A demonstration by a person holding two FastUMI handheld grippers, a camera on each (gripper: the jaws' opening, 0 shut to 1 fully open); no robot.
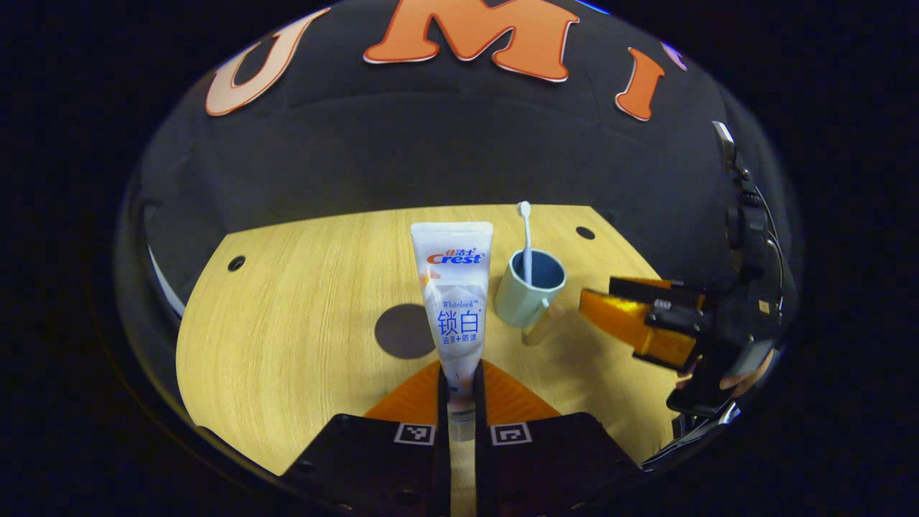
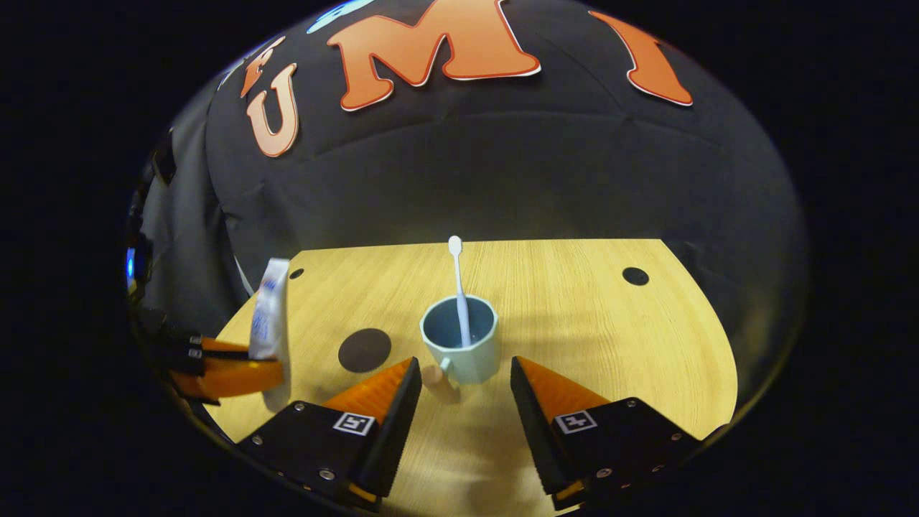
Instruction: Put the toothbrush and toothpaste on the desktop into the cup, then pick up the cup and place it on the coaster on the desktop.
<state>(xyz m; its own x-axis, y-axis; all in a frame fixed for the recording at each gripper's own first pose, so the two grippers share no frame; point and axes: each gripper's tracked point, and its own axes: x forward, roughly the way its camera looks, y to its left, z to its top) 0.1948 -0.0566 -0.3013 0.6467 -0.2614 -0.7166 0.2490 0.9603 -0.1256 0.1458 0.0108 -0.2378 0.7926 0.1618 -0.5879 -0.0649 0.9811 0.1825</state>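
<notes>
Toothpaste stands upright in the left gripper view, its lower end pinched between the two fingers of our left gripper, which are drawn in tight on the tube with only its thickness between them. The tube rises straight ahead of the fingers, above the wooden desktop. Just behind it and slightly to its left we see the dark round coaster lying flat on the wood. Ahead and to the right of the tube sits the pale cup, with the white toothbrush standing in it, head up. Farther right, we see the right gripper with its orange fingers pointing toward the cup, and a hand behind it.

In the right gripper view, our right gripper is spread wide and holds nothing. The cup sits on the desktop just ahead of the fingertips, in line with the gap between them, its handle turned toward the left finger. The toothbrush leans inside the cup. The coaster lies ahead of the left finger, apart from the cup. At the far left we see the left gripper carrying the toothpaste upright.
</notes>
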